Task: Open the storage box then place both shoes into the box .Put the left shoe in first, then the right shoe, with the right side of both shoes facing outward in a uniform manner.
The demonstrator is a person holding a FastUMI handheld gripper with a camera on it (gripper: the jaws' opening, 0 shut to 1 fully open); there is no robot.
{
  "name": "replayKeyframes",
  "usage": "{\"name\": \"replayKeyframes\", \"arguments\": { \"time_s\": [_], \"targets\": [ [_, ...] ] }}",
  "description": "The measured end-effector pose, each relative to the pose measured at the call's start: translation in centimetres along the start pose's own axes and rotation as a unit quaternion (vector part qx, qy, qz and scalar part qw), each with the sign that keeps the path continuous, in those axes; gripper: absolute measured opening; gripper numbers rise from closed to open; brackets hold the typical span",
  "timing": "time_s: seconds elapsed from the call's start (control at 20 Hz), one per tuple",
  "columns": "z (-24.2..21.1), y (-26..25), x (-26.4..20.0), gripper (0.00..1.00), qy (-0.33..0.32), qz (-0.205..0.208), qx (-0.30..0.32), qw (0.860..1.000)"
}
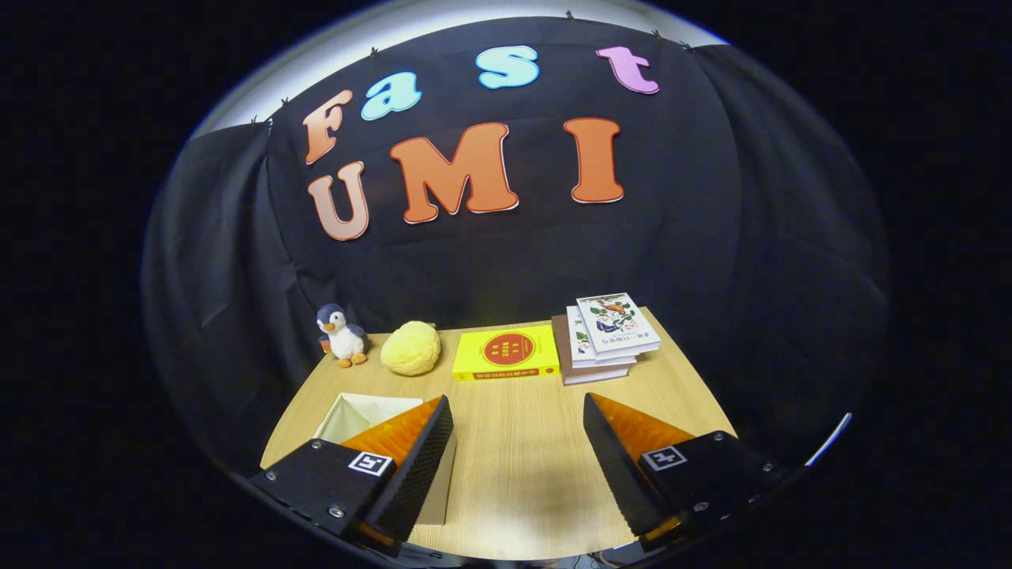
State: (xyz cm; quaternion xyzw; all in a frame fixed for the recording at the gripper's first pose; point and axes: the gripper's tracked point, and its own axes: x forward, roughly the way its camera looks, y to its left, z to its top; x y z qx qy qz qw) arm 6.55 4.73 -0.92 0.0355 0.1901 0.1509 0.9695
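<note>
While held level above the table (514,442), hand-held gripper (518,411) spread wide, storage box (356,415) beside.

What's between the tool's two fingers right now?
Only bare wooden table, seen in the gripper view. The tool is open; the storage box sits behind its left finger.

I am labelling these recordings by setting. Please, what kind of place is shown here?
Most likely a staged recording booth, not a real home: a wooden table stands before a black cloth wall, with props set along the back, a penguin toy and stacked books. The claw is open over the table.
</note>
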Motion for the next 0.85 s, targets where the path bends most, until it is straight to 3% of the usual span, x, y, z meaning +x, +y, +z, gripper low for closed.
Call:
{"name": "replayKeyframes", "arguments": {
  "time_s": [0.55,0.85],
  "targets": [
    [2.0,-9.5,-2.5,0.99,-0.040,-0.042,0.022,0.998],
    [3.3,-11.4,-4.4,0.99,-0.066,-0.049,0.024,0.996]
  ]
}}
